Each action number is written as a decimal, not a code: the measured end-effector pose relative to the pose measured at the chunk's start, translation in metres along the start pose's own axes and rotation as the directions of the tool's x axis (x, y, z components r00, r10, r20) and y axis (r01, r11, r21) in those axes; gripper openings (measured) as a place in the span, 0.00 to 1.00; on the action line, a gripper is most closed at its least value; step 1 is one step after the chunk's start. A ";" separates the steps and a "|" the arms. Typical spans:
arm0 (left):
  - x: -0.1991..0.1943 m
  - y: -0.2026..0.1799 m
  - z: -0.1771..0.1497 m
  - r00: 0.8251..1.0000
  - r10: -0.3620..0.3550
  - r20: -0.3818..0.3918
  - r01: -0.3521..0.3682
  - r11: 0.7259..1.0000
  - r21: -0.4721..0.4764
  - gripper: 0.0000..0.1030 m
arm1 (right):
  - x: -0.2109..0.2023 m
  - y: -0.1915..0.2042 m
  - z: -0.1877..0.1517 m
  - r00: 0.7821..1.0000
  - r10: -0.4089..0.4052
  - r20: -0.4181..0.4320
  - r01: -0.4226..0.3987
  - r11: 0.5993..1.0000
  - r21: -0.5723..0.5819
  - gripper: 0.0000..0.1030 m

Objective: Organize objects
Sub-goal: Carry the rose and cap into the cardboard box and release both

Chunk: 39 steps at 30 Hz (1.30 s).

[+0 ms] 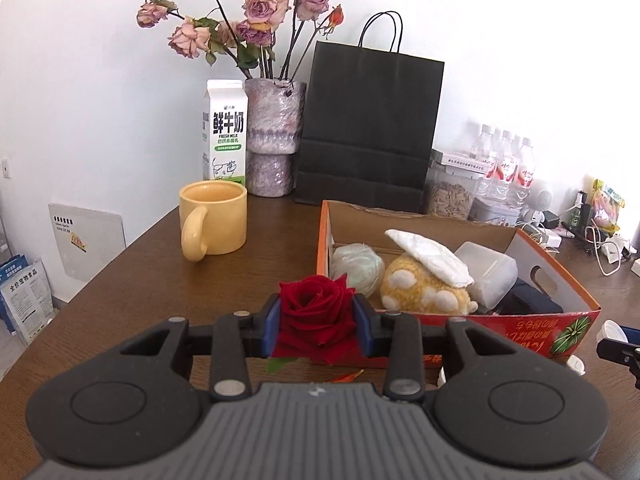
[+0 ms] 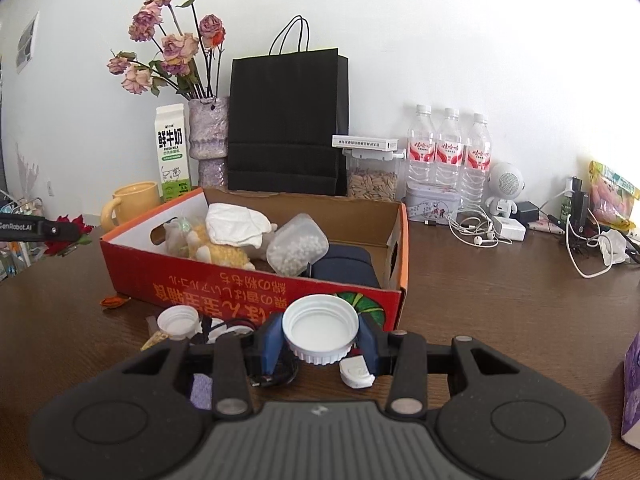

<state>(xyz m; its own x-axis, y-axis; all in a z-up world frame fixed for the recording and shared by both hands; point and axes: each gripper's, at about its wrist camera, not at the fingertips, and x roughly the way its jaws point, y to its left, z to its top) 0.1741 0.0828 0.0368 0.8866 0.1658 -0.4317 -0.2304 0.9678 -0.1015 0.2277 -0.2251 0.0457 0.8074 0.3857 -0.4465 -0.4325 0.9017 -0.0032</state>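
Note:
My left gripper [image 1: 318,322] is shut on a red rose [image 1: 316,312], held above the wooden table just left of the orange cardboard box [image 1: 560,324]. In the right wrist view that rose [image 2: 66,236] shows at the far left with the left gripper's finger across it. My right gripper [image 2: 320,340] is shut on a wide white cap [image 2: 320,326], hollow side up, in front of the box's near wall [image 2: 240,284]. Inside the box lie a yellow spotted plush [image 1: 424,290], white tissue [image 1: 432,256], a clear tub of white beads [image 2: 298,248] and a dark blue pouch [image 2: 346,266].
A yellow mug [image 1: 214,222], milk carton [image 1: 224,130], vase of dried roses [image 1: 272,136] and black paper bag [image 1: 368,128] stand at the back. Water bottles [image 2: 448,152], a seed jar [image 2: 372,178], cables and earphones [image 2: 480,232] fill the back right. Smaller white caps [image 2: 178,320] lie near the box.

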 end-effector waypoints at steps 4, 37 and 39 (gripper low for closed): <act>-0.001 -0.011 0.007 0.999 -0.025 0.021 0.025 1.000 0.014 0.37 | 0.002 0.004 0.011 1.000 0.008 0.026 -0.008 1.000 -0.008 0.38; 0.096 -0.071 0.026 0.997 0.009 0.070 -0.011 1.000 0.017 0.37 | 0.105 0.018 0.055 0.997 -0.007 0.075 0.007 1.000 -0.001 0.38; 0.099 -0.069 0.024 0.998 0.013 0.059 -0.014 1.000 0.015 0.37 | 0.109 0.014 0.052 0.998 -0.005 0.061 0.004 1.000 0.011 0.38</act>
<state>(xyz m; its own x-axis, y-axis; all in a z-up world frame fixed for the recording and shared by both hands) 0.2876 0.0365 0.0223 0.9058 0.1889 -0.3793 -0.2363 0.9682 -0.0821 0.3301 -0.1602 0.0432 0.8325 0.3925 -0.3910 -0.4247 0.9053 0.0044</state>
